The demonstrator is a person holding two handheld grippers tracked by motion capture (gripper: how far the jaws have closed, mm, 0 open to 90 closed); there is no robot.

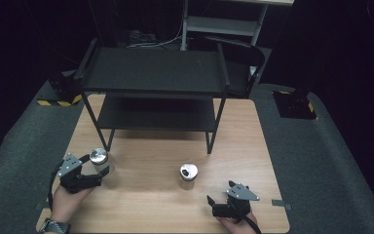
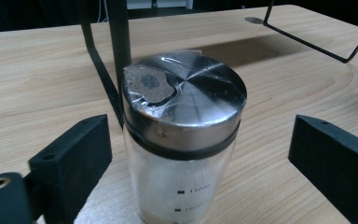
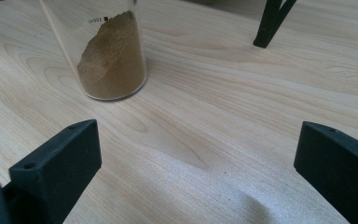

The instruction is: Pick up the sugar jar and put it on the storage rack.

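A glass jar with a shiny metal lid (image 1: pixel 98 158) stands near the table's left front, close to the rack's leg. My left gripper (image 1: pixel 96 166) is open with its jaws on either side of this jar (image 2: pixel 184 135); a gap shows between each black pad and the glass. A second jar (image 1: pixel 188 174), holding brown powder (image 3: pixel 114 60), stands mid-table. My right gripper (image 1: pixel 220 193) rests low near the front edge, to the right of that jar and apart from it. It is open (image 3: pixel 198 144), with bare wood between its jaws.
A black two-tier metal rack (image 1: pixel 153 70) stands on the far half of the wooden table (image 1: pixel 146 204); its front legs (image 1: pixel 209 146) come down behind the jars. Grey carpet surrounds the table.
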